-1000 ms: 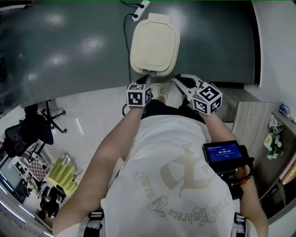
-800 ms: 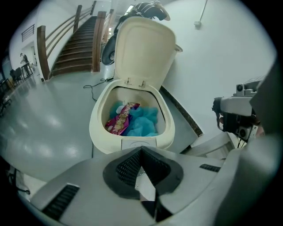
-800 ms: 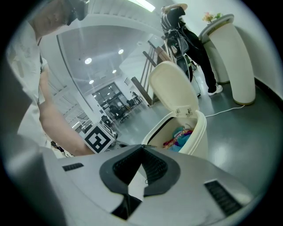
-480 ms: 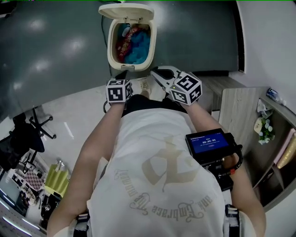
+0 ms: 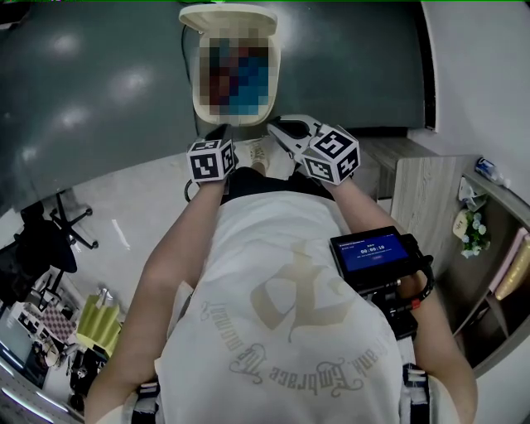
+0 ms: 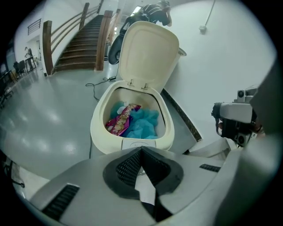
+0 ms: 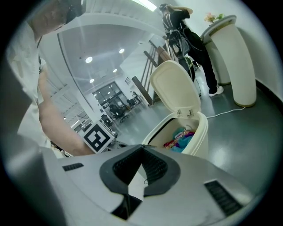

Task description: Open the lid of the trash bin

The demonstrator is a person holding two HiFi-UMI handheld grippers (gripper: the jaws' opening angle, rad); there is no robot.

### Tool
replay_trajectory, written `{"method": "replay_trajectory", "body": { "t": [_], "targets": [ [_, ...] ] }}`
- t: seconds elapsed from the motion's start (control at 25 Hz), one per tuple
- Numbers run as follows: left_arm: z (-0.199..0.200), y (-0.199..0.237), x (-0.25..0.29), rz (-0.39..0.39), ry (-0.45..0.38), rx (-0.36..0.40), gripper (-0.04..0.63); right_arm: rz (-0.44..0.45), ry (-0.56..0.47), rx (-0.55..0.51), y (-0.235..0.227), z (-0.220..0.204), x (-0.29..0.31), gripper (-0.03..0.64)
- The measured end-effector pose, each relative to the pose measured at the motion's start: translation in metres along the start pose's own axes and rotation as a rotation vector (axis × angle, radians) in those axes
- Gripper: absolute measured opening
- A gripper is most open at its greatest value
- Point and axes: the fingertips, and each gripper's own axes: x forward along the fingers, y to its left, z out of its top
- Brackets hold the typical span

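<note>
The cream trash bin stands on the grey floor ahead of me with its lid swung up and back. In the left gripper view the lid stands upright over the bin's rim, and a blue bag and a pink wrapper lie inside. My left gripper hovers just short of the bin's front edge, shut on nothing. My right gripper is beside it to the right, also shut and empty. The right gripper view shows the bin and its lid from the side.
A cable runs on the floor behind the bin. A wooden cabinet stands at the right and an office chair at the left. A staircase rises in the background. A screen device sits on the person's right forearm.
The bin's lid has swung from closed to fully open. Both grippers stay close together at the bin's front, barely moved over the last half second.
</note>
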Motion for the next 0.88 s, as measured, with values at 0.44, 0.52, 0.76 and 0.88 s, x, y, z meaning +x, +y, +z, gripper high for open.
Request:
{"method": "replay_trajectory", "body": {
  "t": [0.44,0.52,0.76,0.88],
  "targets": [
    [0.031,-0.023,-0.024,-0.108,-0.156,-0.020,0.014,0.012,-0.036,-0.034,-0.001,0.014,-0.003,0.006],
    [0.039,-0.025,-0.033,-0.128,-0.205,-0.033,0.014,0.001,-0.053,-0.040,-0.003,0.019,-0.005,0.005],
    [0.081,-0.021,-0.083,-0.174,-0.376,-0.040,0.014,-0.014,-0.127,-0.091,0.008,0.065,-0.007,0.005],
    [0.081,-0.019,-0.127,-0.208,-0.446,-0.038,0.014,-0.034,-0.167,-0.111,0.040,0.080,-0.017,0.005]
  ]
}}
